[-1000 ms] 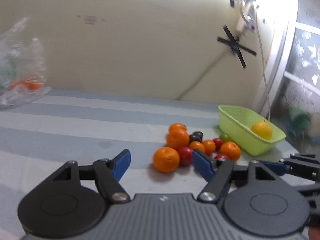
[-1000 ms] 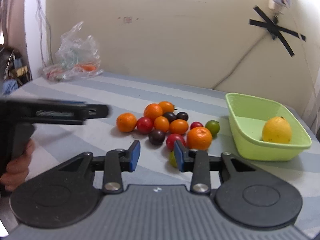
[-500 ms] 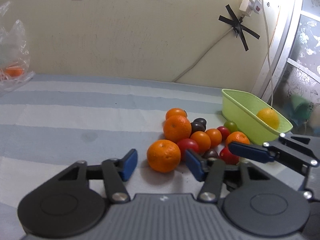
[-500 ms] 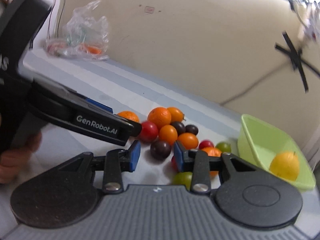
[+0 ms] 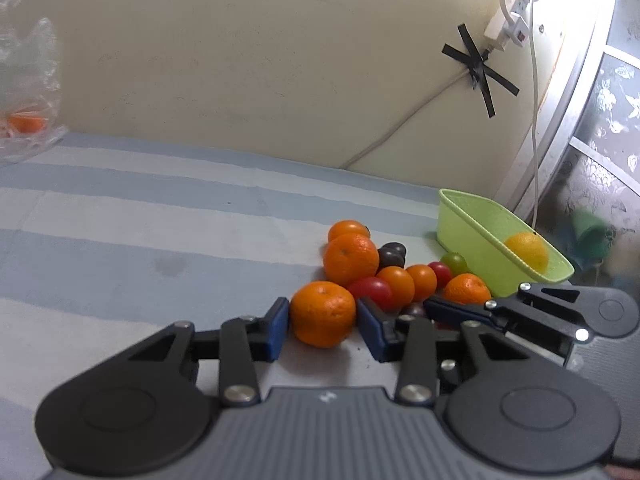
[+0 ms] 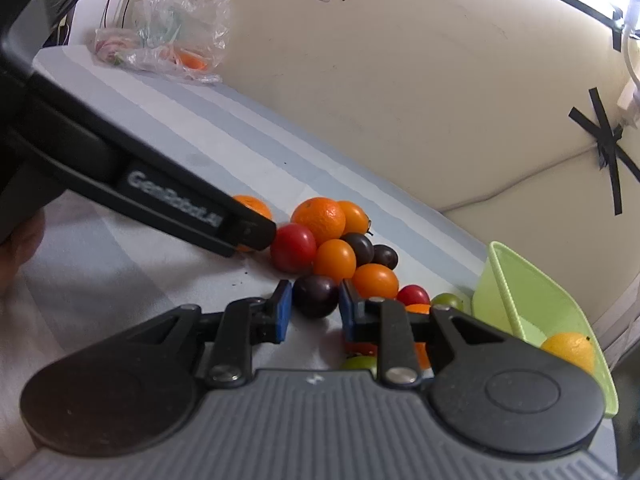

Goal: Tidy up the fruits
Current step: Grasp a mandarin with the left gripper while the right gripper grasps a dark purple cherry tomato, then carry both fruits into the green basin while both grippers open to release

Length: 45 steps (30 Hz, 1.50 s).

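left gripper (image 5: 322, 330) closing its blue pads around the nearest orange (image 5: 322, 314), at the near left edge of the fruit pile; left pad touching the peel, right pad just beside it, so not quite clenched yet. right gripper (image 6: 312, 312) clenching a dark plum (image 6: 315, 295) between its blue pads, at the near edge of the same pile, both pads pressing its sides. seen from the left wrist, reaching in from the right with its fingers lying just beside the small orange (image 5: 466, 289) on the right of the pile.

resting on a blue and white striped cloth (image 5: 120, 240): a pile of oranges, red tomatoes (image 6: 293, 247), small orange fruits and dark plums, all touching one another. lying at the far right of the pile, a green fruit (image 5: 454, 262), just beside the green basket (image 5: 472, 224). sitting to the right of the pile, near the wall, that basket holding a single yellow-orange citrus (image 5: 527, 250) at its near end.

lying far left against the wall, well apart from the pile, a clear plastic bag (image 6: 176, 28) with something orange inside. hanging on the wall at far right, a white power strip (image 5: 510, 24) with a cable, held by black tape crosses (image 5: 480, 70).

showing at the left edge of the right wrist view, part of a hand (image 6: 20, 248) holding the left gripper.
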### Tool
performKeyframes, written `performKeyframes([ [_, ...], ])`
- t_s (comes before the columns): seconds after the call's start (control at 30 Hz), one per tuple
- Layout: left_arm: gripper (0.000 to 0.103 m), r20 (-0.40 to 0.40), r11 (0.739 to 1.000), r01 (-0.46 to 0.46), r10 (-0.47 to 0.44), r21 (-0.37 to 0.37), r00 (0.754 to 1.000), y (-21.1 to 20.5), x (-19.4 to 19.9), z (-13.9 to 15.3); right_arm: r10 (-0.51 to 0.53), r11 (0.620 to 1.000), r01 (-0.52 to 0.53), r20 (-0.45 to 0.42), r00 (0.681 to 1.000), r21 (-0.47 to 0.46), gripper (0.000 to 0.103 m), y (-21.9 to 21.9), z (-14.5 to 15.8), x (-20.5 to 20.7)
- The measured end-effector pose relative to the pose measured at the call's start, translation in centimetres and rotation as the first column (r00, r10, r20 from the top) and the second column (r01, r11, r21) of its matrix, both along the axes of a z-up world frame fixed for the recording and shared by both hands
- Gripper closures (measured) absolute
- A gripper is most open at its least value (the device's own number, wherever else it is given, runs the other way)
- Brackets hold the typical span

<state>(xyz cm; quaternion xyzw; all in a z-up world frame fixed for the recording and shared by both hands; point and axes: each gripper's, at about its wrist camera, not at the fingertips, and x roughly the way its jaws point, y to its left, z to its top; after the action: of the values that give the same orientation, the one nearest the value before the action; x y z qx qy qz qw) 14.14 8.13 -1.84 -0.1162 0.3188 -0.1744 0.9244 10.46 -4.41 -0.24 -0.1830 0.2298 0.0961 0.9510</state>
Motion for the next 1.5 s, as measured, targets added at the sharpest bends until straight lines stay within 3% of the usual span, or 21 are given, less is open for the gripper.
performKeyframes([
  [0.13,0.066,0.010,0.999,0.009,-0.008,-0.046,1.000,-0.1,-2.6,0.8,0.000,0.997,-0.001,0.005,1.000,0.074,0.077,-1.0,0.7,-1.1],
  [0.27,0.066,0.036,0.997,0.068,-0.067,-0.034,0.997,-2.1,-5.4,1.9,-0.013,0.991,0.006,0.055,0.998,0.134,0.077,-2.9,1.7,-4.6],
  [0.43,0.066,0.012,0.975,0.222,-0.223,0.013,0.975,-7.0,-7.7,1.7,-0.071,0.971,0.069,0.001,0.997,0.228,0.077,-7.2,0.9,-8.8],
  [0.53,0.065,-0.006,0.958,0.284,-0.284,0.048,0.959,-9.7,-8.2,1.1,-0.107,0.933,0.124,-0.068,0.992,0.337,0.077,-10.2,0.0,-10.9],
  [0.67,0.066,-0.019,0.952,0.287,-0.286,0.106,0.958,-12.4,-8.1,0.6,-0.150,0.909,0.174,-0.091,0.984,0.378,0.076,-12.3,-1.1,-12.3],
  [0.9,0.065,-0.016,0.957,0.251,-0.252,0.145,0.968,-12.5,-8.8,0.8,-0.106,0.897,0.132,-0.086,0.991,0.423,0.075,-13.2,-1.9,-12.5],
  [1.1,0.066,-0.003,0.956,0.276,-0.277,0.102,0.961,-12.9,-6.7,2.5,-0.084,0.877,0.106,-0.069,0.994,0.468,0.076,-14.6,-1.8,-11.9],
  [1.3,0.065,0.094,0.951,0.292,-0.301,0.096,0.949,-15.7,-0.2,6.4,-0.206,0.849,0.138,0.080,0.975,0.510,0.076,-17.8,1.5,-9.8],
  [1.5,0.065,0.001,0.948,0.309,-0.310,0.077,0.951,-18.9,7.1,4.9,-0.291,0.852,0.224,0.072,0.954,0.474,0.075,-19.5,1.5,-5.1],
])
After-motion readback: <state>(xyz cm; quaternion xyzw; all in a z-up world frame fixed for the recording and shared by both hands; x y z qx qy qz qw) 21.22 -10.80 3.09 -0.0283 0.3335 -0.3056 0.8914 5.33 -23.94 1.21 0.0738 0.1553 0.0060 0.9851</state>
